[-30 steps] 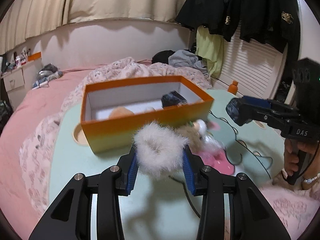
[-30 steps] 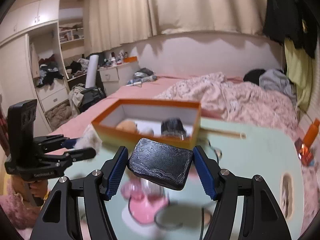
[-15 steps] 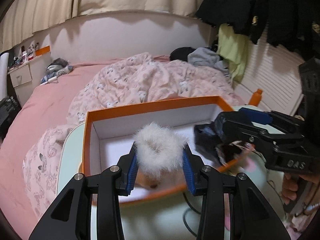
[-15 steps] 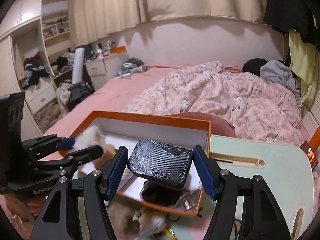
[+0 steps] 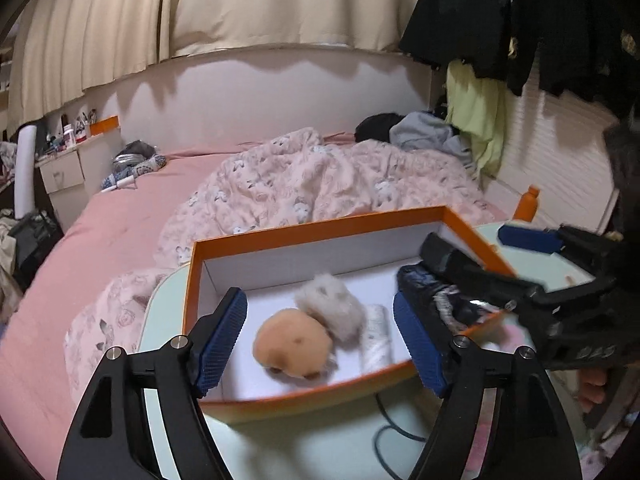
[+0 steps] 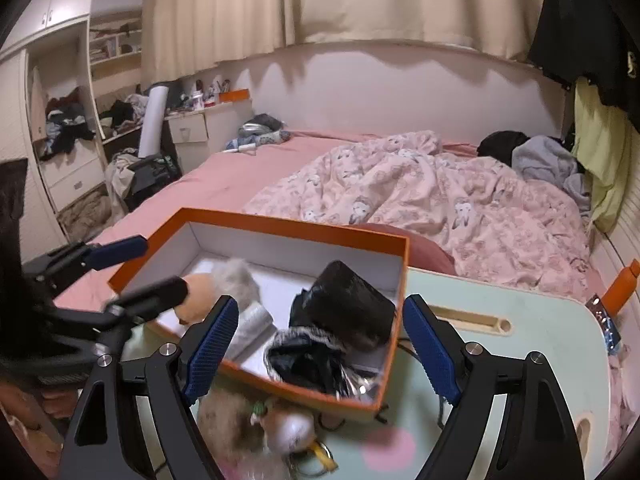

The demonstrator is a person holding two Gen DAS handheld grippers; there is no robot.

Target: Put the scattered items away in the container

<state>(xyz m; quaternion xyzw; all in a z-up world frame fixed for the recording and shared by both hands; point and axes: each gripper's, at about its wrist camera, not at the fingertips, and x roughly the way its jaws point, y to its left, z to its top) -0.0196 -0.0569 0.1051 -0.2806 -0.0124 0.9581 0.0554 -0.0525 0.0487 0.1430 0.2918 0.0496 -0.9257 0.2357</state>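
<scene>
A rumpled pink duvet (image 6: 420, 196) covers the bed (image 6: 224, 184) below cream curtains (image 6: 320, 0).

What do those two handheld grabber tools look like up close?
Both look alike. The left gripper and right gripper each have two angular black fingers with cut-out windows, silver screws at the joints, and ribbed blue pads on the inner faces. The right one's black body carries pale lettering, too blurred to read.
</scene>
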